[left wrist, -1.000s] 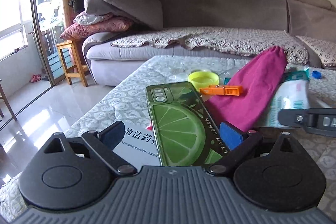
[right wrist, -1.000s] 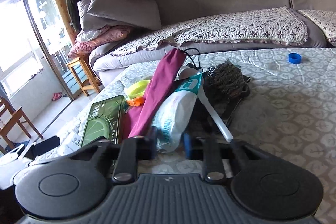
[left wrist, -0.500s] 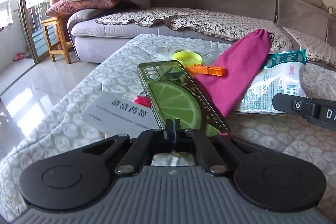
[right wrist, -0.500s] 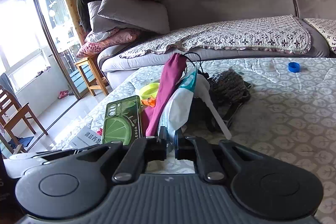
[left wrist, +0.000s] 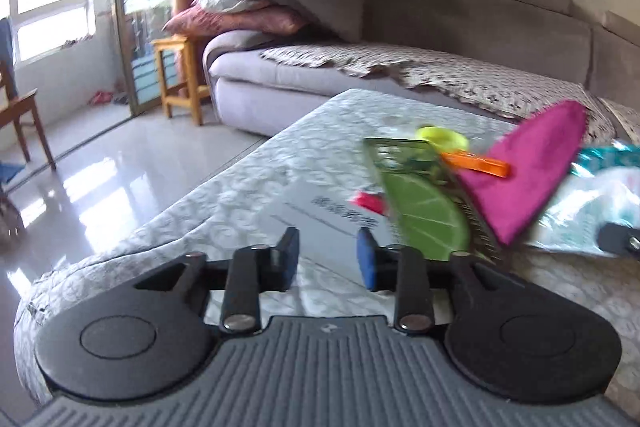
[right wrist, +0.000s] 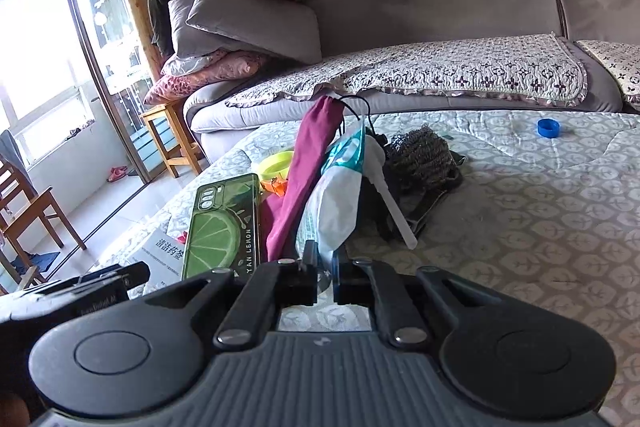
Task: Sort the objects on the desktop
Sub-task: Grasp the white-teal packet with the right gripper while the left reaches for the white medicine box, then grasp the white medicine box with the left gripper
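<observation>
Since the earlier frame, the left hand-held gripper (left wrist: pixel 327 254) has slid leftward off the lime-print phone case (left wrist: pixel 424 203), which now lies just right of its blue pads, and its jaws are opening with nothing between them above the white paper card (left wrist: pixel 320 215). Beside it on the quilted table (right wrist: pixel 540 211), the right hand-held gripper (right wrist: pixel 325 273) stays clenched on the near edge of the white plastic packet (right wrist: pixel 334 211), lying against the magenta pouch (right wrist: pixel 308 171)

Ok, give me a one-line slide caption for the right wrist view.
Right gripper shut on the white plastic packet, beside the magenta pouch and lime phone case on the quilted table.
</observation>
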